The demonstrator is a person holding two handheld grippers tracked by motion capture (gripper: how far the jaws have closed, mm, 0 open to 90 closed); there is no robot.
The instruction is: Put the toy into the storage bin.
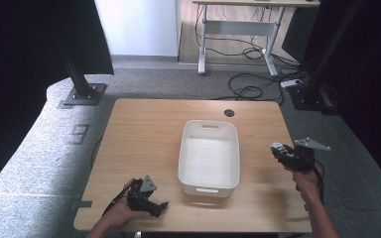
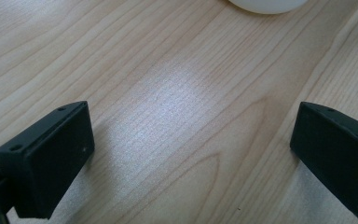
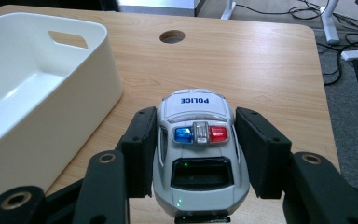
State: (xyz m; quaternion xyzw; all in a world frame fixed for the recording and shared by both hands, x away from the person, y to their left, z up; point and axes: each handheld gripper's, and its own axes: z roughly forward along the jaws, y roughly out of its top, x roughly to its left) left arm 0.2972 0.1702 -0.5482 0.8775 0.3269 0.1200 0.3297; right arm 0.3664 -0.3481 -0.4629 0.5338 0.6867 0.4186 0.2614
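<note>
Done so far: right tongs (image 3: 193, 154) are clamped on the toy police car (image 3: 196, 140), held at the white bin's (image 1: 184, 148) 3 o'clock.
Left: car isn't in the bin yet, probably goes there.
Left tongs (image 2: 191, 154): spread wide, nothing in them, low over the bench (image 1: 144, 134).

Reads "POLICE" on hood of toy police car (image 3: 196, 154), upside down; possibly "3" on floor marking (image 1: 80, 133).

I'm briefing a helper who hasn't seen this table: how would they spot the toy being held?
Start at the white bin in the middle of the wooden table. Just beyond its right side, the right gripper clamps a small toy police car. It is white and grey, marked POLICE, with a blue and red light bar.
</note>
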